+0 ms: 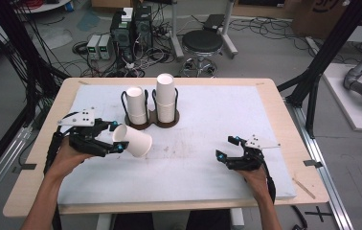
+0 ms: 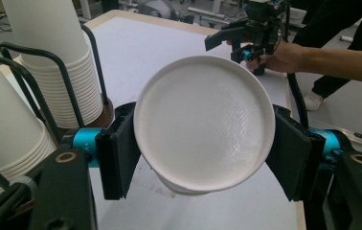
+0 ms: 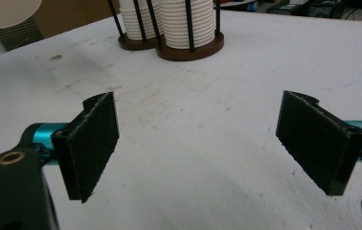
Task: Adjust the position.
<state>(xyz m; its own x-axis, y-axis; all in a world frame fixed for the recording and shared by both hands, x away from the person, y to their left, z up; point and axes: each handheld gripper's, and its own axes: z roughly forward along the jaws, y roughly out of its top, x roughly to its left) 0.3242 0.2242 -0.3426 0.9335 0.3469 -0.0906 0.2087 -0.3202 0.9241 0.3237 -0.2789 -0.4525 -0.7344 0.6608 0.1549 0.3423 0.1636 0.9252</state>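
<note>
white paper cup (image 1: 133, 140), lying tilted on its side, is being gripped by the left gripper (image 1: 114, 137), its jaws clamping the cup's sides just above the white table top (image 1: 208, 158). it is hanging just in front of the dark brown double cup holder (image 1: 151, 120) with black wire posts, where a short stack of white paper cups (image 1: 136, 105) and a taller stack of white paper cups (image 1: 165, 97) are standing. the right gripper (image 1: 228, 147) is waiting well apart, jaws wide and holding nothing. judging by this, one cup is out of the stacks and is yet to be set down
</note>
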